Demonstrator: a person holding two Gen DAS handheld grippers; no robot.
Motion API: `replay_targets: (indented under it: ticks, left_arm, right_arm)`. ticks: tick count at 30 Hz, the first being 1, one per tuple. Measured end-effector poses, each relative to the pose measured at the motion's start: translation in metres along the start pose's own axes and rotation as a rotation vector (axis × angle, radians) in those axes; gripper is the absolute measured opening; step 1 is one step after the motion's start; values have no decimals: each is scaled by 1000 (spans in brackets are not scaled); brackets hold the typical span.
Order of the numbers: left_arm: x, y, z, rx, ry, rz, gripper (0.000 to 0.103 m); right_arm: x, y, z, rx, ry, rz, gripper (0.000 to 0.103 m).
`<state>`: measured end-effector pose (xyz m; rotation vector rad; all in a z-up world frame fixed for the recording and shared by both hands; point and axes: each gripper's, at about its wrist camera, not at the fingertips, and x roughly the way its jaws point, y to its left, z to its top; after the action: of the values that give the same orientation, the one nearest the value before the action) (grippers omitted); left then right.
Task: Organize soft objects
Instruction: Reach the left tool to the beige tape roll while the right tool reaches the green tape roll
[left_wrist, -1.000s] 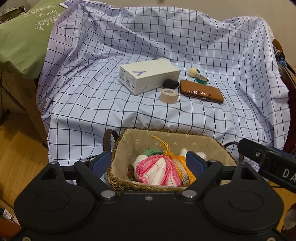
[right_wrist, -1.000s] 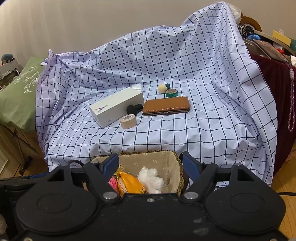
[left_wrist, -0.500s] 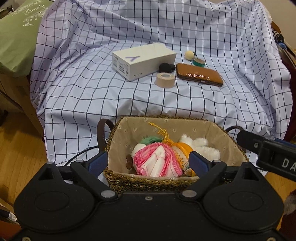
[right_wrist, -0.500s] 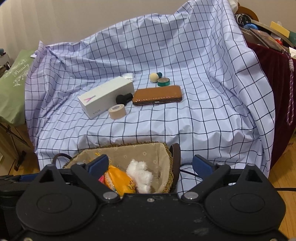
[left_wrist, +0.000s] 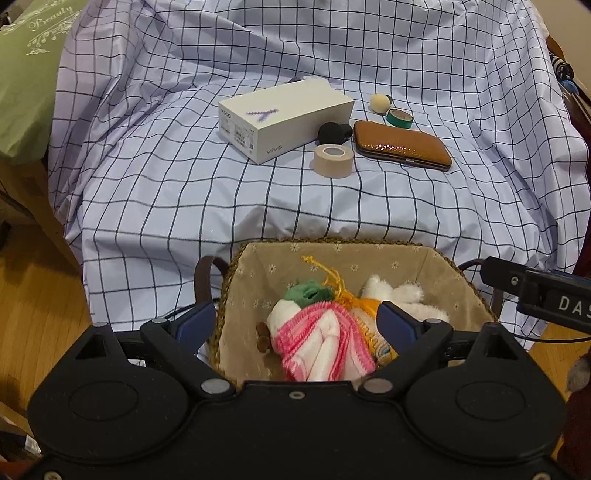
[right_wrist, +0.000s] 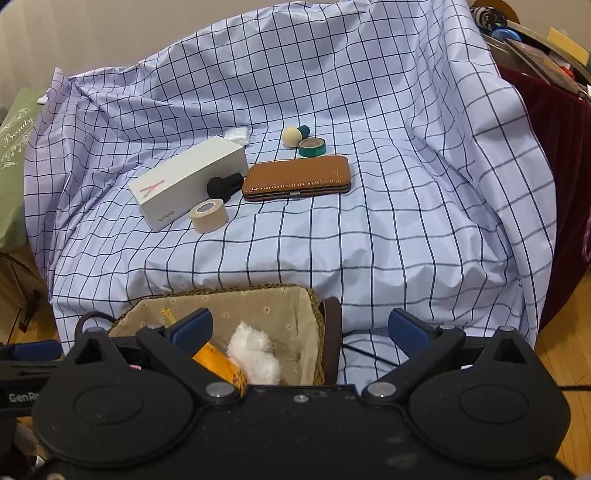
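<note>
A: Soft toys (left_wrist: 325, 336) lay in the woven basket (left_wrist: 229, 295), which we straddled with the left gripper (left_wrist: 297, 325), jaws wide, gripping nothing.

B: Our right gripper (right_wrist: 301, 328) was opening over the basket's handle (right_wrist: 331, 332), pads touching nothing. Beyond, on the checked cloth (right_wrist: 369, 240), sat a white box (right_wrist: 188, 181) and brown case (right_wrist: 299, 177).

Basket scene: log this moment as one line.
basket: holds pink-white cloth, white plush | left gripper: open, empty | right gripper: opening, empty | white box: on checked sheet
</note>
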<state>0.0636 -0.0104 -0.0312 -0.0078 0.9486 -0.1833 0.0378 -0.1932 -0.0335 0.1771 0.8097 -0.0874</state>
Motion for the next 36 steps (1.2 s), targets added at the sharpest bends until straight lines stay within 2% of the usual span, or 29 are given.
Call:
replay_targets:
  ticks: [17, 29, 36]
  left_arm:
    - [54, -4, 73, 43, -13, -16, 91]
    - [106, -18, 114, 59, -25, -55, 90]
    - [128, -27, 127, 75, -31, -76, 80]
  right_arm:
    - [47, 5, 68, -43, -19, -47, 102]
    - [82, 5, 85, -22, 13, -39, 101]
    - [93, 0, 98, -2, -9, -34, 101]
